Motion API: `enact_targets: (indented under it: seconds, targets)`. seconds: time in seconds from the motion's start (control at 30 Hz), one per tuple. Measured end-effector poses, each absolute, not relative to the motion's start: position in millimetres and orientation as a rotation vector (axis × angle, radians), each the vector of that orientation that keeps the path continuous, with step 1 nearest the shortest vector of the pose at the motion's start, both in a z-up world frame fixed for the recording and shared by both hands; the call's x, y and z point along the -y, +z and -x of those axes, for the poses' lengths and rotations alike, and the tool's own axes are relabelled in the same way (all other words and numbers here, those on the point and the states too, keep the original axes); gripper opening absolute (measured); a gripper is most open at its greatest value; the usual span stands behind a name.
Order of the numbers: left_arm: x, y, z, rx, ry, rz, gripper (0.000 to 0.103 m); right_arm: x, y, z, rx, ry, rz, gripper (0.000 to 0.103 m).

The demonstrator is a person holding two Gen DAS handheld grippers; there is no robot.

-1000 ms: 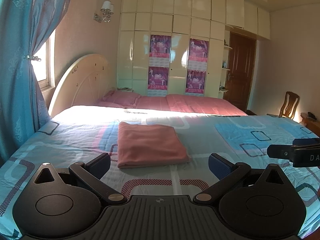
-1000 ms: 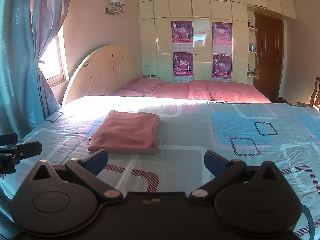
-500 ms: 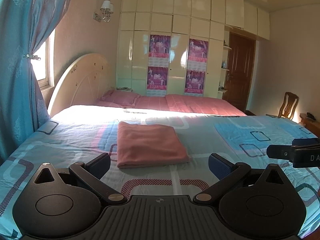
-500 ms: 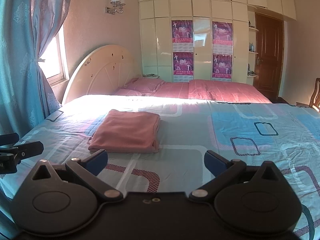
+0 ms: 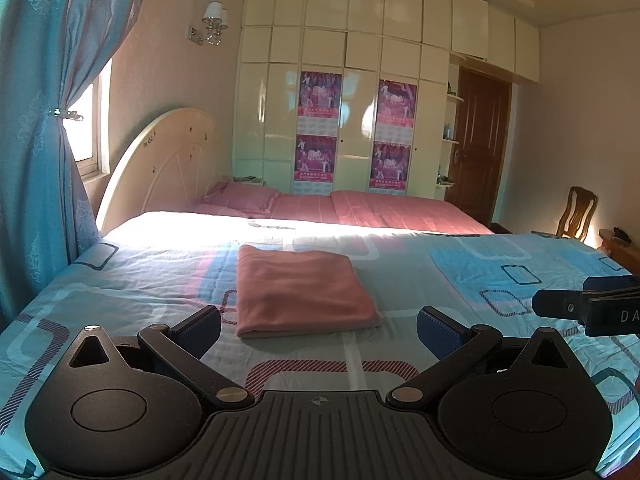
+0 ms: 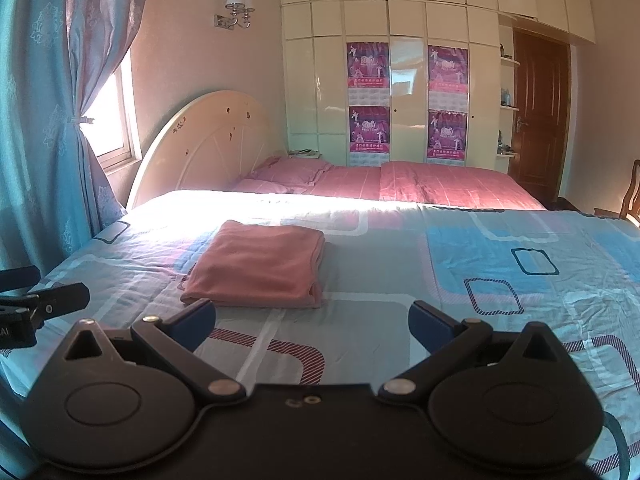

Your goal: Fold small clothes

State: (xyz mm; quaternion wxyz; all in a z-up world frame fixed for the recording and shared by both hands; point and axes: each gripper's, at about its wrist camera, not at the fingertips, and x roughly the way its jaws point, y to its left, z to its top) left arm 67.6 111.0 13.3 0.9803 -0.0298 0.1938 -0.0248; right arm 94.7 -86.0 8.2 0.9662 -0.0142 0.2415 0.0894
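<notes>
The soft pink cloth (image 5: 302, 290) is seen already folded into a flat rectangle on the blue patterned bedsheet (image 5: 460, 280), apparently finished, while the left gripper (image 5: 319, 326) and right gripper (image 6: 312, 318) are held spread and empty

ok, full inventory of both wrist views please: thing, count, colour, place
folded cloth: 1, pink, near bed, left of centre
bedspread: 1, blue patterned, near bed
far bed: 1, pink cover, by wardrobe
headboard: 1, cream, left
wardrobe: 1, cream, back wall
posters: 4, purple, wardrobe doors
curtain: 1, blue, left window
wall lamp: 1, left wall
door: 1, brown, right
chair: 1, wooden, right
left gripper: open, empty
right gripper: open, empty
</notes>
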Motion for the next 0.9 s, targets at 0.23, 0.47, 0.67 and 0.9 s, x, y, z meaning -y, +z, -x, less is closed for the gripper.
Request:
enact_targets:
  seconds: [0.23,0.47,0.67,0.9]
  targets:
    - [-112.6,14.1,-67.8,-0.391,-0.049,0.057,0.103,85.3,8.0,-94.8,-0.49,0.182,0.028,0.102]
    - [-112.3,13.7,-69.0,-0.389,-0.03,0.059,0.103,85.4,8.8,-95.1,-0.489,0.189,0.033,0.102]
    - [-113.6,12.2,-71.3,-0.387,-0.04,0.059,0.103,85.7,8.9,-96.6,-0.49,0.194,0.039,0.102]
    - [-113.4,11.6,-71.8,-0.385,-0.049,0.067,0.103,85.7,9.1,-98.3,-0.49,0.201,0.044,0.102]
